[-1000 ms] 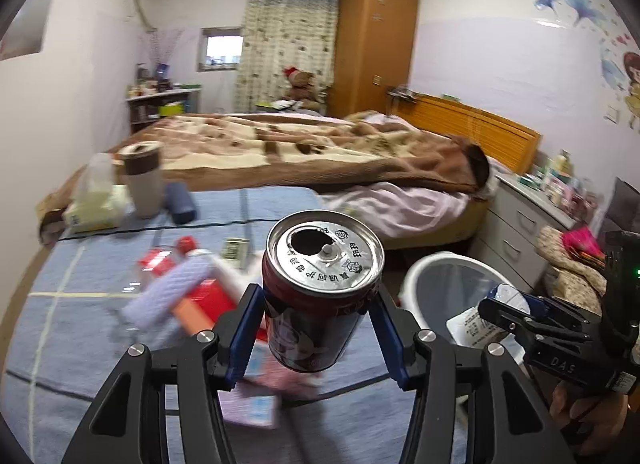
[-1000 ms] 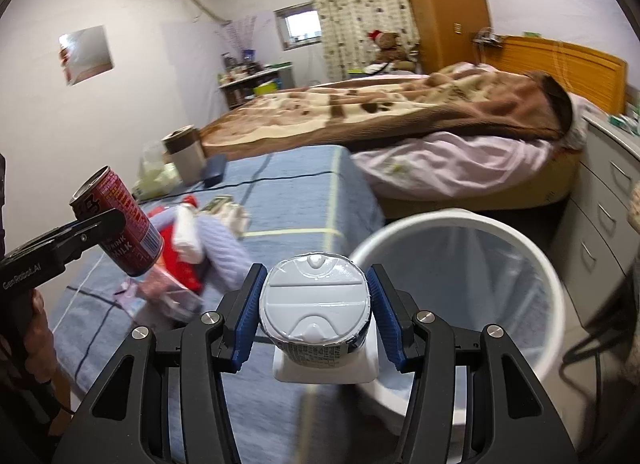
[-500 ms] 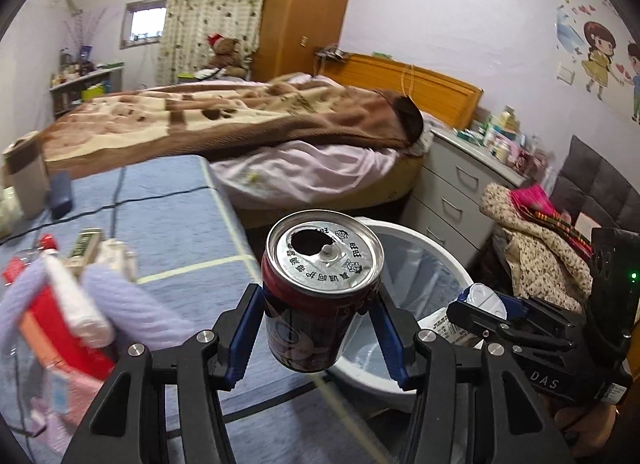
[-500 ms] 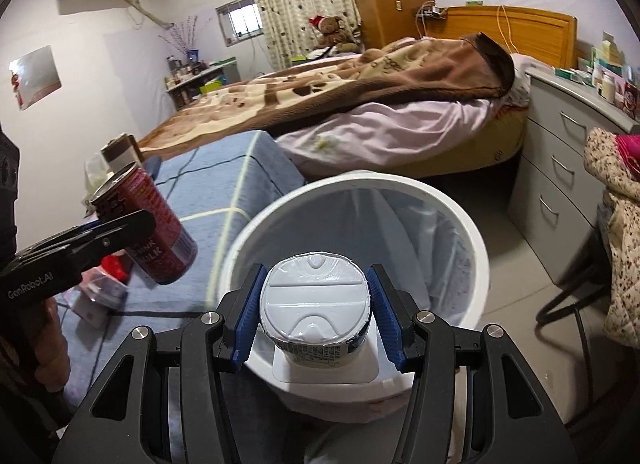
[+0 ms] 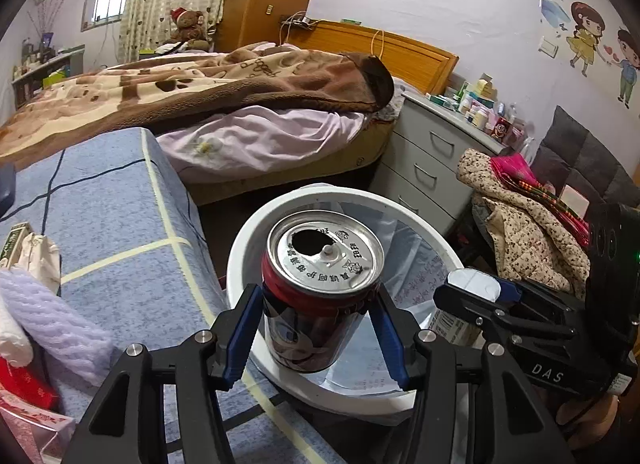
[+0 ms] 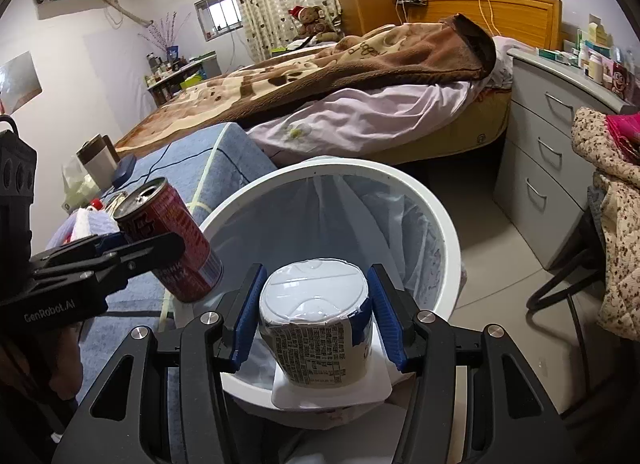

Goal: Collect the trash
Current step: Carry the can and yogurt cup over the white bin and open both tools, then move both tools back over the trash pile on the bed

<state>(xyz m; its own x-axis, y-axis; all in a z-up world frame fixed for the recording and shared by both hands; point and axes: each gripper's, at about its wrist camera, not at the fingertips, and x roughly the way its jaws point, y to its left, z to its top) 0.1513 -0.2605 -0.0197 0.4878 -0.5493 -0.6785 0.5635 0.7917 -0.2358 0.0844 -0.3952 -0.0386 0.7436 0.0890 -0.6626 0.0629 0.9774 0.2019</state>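
My left gripper [image 5: 316, 328] is pinching a red drink can [image 5: 320, 288] between its blue pads [image 5: 240, 334], one pad pressing each side of the can's body. The can is sitting nearly upright, its silver top with the punched-out opening facing my camera, and it is hanging over the near edge of the white trash bin [image 5: 256, 232]. In the right wrist view the same can [image 6: 172, 236] is tilting, its base just above the bin's left rim.

My right gripper [image 6: 316, 316] is opening its jaws around a white yogurt cup [image 6: 316, 320] that is standing between the blue pads [image 6: 386, 320]. A thin gap seems to be showing on each side of the cup, though the lens distortion makes that hard to judge. The cup's foil lid is facing up and its printed label is facing me. It is directly over the bin's [image 6: 444, 224] open mouth, where a clear liner bag [image 6: 352, 220] is draping down the inside wall.

Beyond my fingers, the bin is standing on the floor just beside a blue table cover [image 5: 112, 200]. A lavender towel [image 5: 48, 320] and red packaging [image 5: 24, 384] are lying at that cover's near left. A bed with a brown blanket [image 5: 200, 80] is filling the background, well apart from the bin.
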